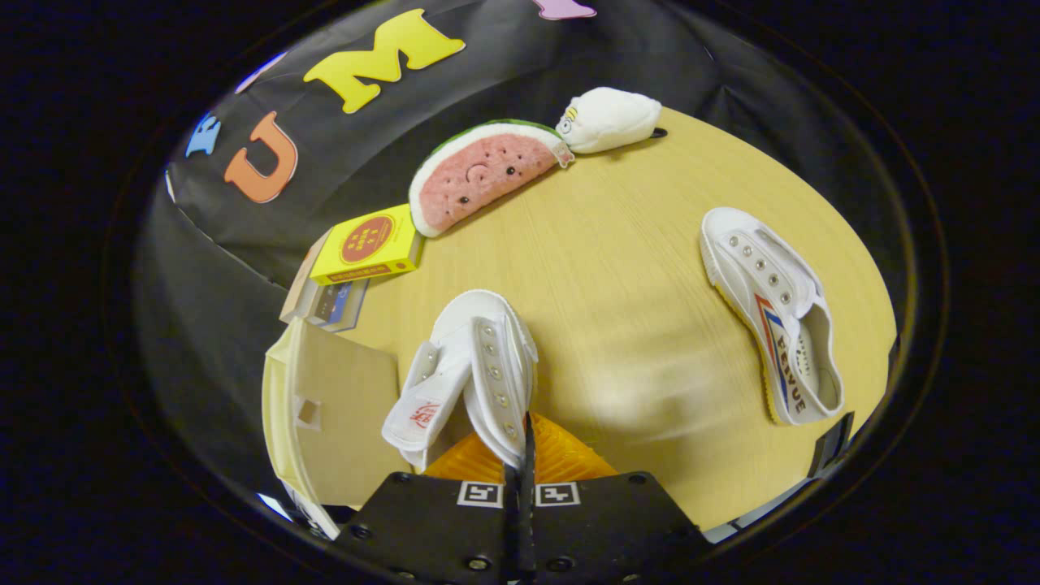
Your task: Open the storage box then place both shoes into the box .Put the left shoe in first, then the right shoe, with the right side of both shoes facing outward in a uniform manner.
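Your claw (520,455) is clamped on the side wall of one white shoe (475,370), held up just right of the open storage box (325,414), and that thin pinch could slip; of two shoes, the second shoe (772,313) lies on the table (617,268) far right of the box.

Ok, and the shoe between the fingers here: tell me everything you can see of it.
The held shoe is a white canvas low-top with rows of metal eyelets and no laces. Its tongue, bearing a red mark, flops out to one side. It hangs toe-away just ahead of the gripper, whose fingers are closed on the eyelet flap. It is seen over the wooden table, beside the pale storage box; whether it touches either, I cannot tell.
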Demonstrator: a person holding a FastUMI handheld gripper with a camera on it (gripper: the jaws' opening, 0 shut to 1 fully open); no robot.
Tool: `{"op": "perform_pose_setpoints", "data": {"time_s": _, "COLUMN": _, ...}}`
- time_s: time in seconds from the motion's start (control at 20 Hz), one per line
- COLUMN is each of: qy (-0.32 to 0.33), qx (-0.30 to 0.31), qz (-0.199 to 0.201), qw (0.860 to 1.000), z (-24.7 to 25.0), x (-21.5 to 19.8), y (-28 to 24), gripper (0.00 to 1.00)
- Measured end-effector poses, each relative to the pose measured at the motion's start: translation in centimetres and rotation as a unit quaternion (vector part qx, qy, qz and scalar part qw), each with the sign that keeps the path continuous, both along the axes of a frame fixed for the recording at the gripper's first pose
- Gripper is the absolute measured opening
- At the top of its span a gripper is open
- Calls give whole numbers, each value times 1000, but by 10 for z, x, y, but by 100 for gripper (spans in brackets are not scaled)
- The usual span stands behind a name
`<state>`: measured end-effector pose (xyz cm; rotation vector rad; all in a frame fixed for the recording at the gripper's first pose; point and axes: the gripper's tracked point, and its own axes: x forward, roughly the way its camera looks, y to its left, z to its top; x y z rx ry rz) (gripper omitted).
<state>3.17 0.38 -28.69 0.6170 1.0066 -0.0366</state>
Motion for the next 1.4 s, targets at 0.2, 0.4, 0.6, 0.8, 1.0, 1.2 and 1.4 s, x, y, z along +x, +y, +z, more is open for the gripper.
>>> {"op": "perform_pose_setpoints", "data": {"time_s": 0.2, "qy": -26, "qx": 6, "qz": -24, "qw": 999, "z": 60, "x": 6, "y": 41, "gripper": 0}}
{"op": "perform_pose_setpoints", "data": {"time_s": 0.4, "qy": -63, "qx": 1, "qz": -34, "qw": 997, "z": 117, "x": 17, "y": 100, "gripper": 0}}
{"op": "perform_pose_setpoints", "data": {"time_s": 0.6, "qy": -84, "qx": 8, "qz": -23, "qw": 996, "z": 141, "x": 26, "y": 175, "gripper": 0}}
{"op": "perform_pose_setpoints", "data": {"time_s": 0.8, "qy": -74, "qx": 38, "qz": -25, "qw": 996, "z": 132, "x": 29, "y": 247, "gripper": 0}}
{"op": "perform_pose_setpoints", "data": {"time_s": 1.0, "qy": -64, "qx": 45, "qz": -32, "qw": 996, "z": 104, "x": 33, "y": 291, "gripper": 0}}
{"op": "perform_pose_setpoints", "data": {"time_s": 1.2, "qy": -41, "qx": 49, "qz": -49, "qw": 997, "z": 73, "x": 31, "y": 309, "gripper": 0}}
{"op": "perform_pose_setpoints", "data": {"time_s": 1.4, "qy": -35, "qx": 63, "qz": -83, "qw": 994, "z": 56, "x": 41, "y": 309, "gripper": 0}}
